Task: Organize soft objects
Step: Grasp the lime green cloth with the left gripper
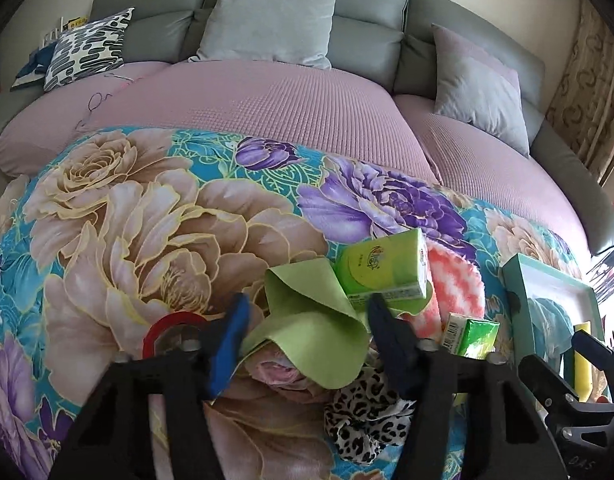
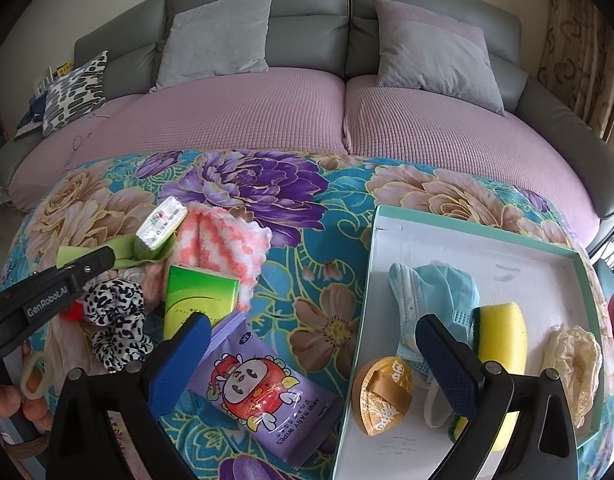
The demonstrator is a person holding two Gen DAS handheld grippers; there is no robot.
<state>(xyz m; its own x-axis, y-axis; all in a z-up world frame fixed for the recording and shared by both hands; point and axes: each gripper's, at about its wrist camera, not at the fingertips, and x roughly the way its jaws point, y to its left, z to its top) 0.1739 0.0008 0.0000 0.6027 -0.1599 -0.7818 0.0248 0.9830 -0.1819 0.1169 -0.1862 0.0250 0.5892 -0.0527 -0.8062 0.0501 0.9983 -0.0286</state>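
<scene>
Sorting soft items from the floral blanket (image 2: 307, 216) into the tray (image 2: 459, 236).

I am holding the left gripper (image 1: 305, 332) wide and empty over the green cloth (image 1: 307, 320), which is lying between its fingers from 12 to 6 o'clock. A tissue pack (image 1: 381, 268) is resting on the cloth at 1 o'clock; closing here risks dragging or tipping that pack, and the thin cloth may slip from the pads. I am holding the right gripper (image 2: 311, 356) wide and empty, straddling the tray's left rim, with the wipes (image 2: 263, 392) at 7 o'clock and the mask (image 2: 435, 296) and sponge (image 2: 503, 336) at 3 o'clock; lowering here risks striking that rim.
</scene>
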